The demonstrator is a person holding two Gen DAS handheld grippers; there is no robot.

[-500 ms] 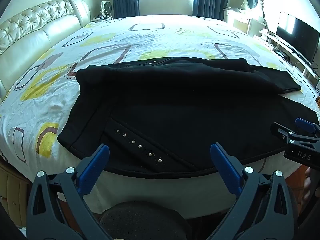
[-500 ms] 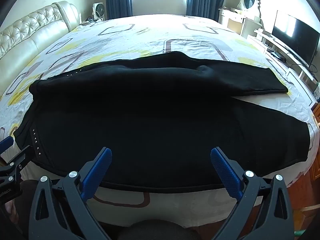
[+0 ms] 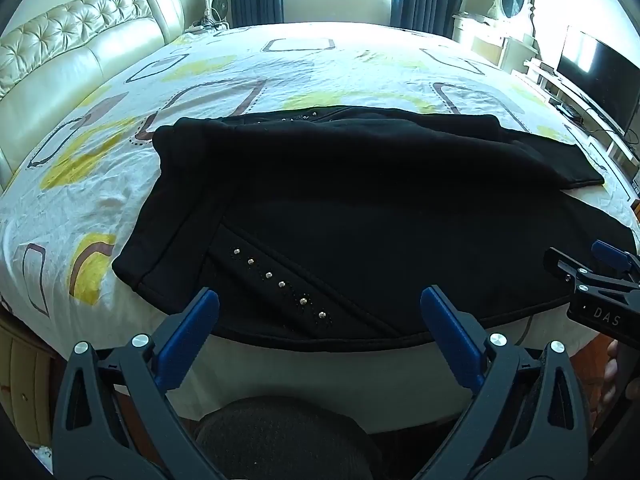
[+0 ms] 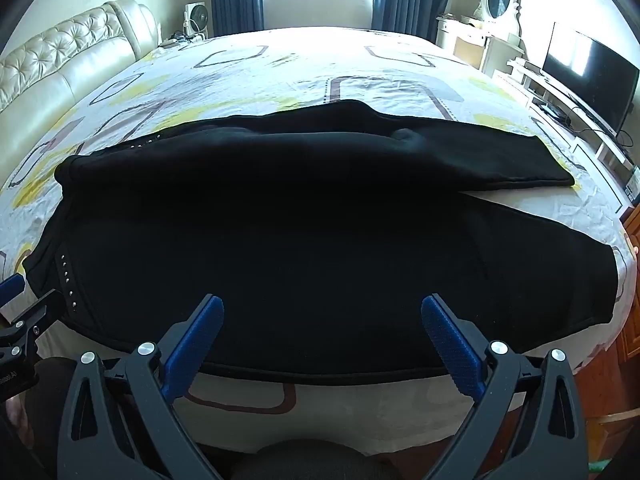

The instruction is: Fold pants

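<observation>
I hold my left gripper (image 3: 320,320) and right gripper (image 4: 322,324) with fingers spread wide, holding nothing. The black studded fabric pants (image 4: 312,232) lie flat just beyond both fingertips on the patterned bed sheet (image 3: 320,64).

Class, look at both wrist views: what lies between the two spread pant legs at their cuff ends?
In both views, only a bare wedge of patterned bedsheet separates the far leg and near leg of the black pants.

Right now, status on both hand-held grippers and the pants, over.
Left hand-held gripper open, right hand-held gripper open, both short of the near hem. Black pants spread flat on the bed, legs apart. Nothing on the pants.
</observation>
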